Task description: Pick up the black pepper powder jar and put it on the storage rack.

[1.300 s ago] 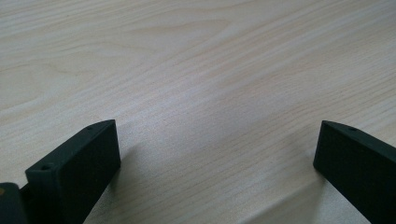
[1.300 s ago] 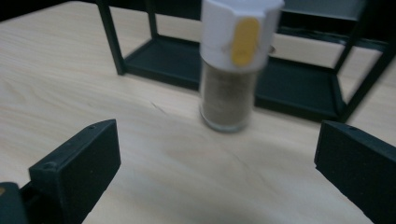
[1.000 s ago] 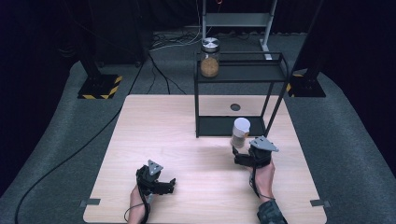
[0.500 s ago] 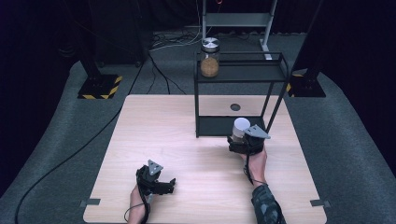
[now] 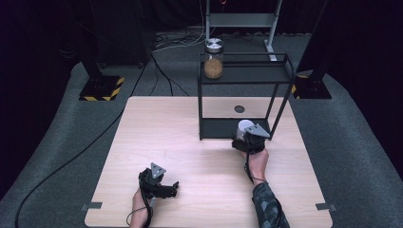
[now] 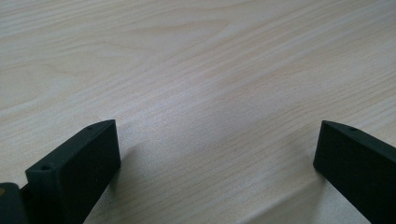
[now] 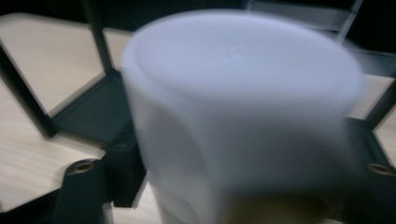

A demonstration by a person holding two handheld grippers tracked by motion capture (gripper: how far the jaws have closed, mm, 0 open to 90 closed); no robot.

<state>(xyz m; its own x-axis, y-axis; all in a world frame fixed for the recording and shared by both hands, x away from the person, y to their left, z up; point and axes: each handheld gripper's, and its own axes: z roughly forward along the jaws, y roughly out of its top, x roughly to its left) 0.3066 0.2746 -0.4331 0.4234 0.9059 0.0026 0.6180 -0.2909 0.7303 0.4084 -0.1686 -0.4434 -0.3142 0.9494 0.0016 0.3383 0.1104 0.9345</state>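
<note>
1. The right gripper (image 5: 247, 138) holds a white-lidded jar (image 5: 244, 128) between its two black jaws, at the front edge of the black shelf rack (image 5: 244, 80).
2. In the right gripper view the jar (image 7: 243, 116) is blurred and very close; its lid is white, its wall frosted, and something tan or brownish shows low inside it. What that filling is I cannot tell.
3. The left gripper (image 5: 164, 189) rests low over the counter (image 5: 180, 142) near its front edge, well apart from the rack. Its jaws stand wide apart with nothing between them; in the left gripper view (image 6: 217, 154) bare pale wood lies between them.
4. Count of grippers: two, one in each of the person's hands.
5. Count of jars: two. One is the jar in the right gripper; the other is a silver-lidded jar (image 5: 214, 59) that stands upright at the left end of the rack's top shelf.
6. The silver-lidded jar is clear and holds a brown, grainy-looking filling up to about half its height.
7. Count of racks: one, with a top shelf and a bottom shelf (image 5: 221, 126) that sits on the counter. The bottom shelf is dark, and the held jar is just at its front right part.
8. One small dark round mark (image 5: 239, 109) lies on the counter behind the rack's bottom shelf.
</note>
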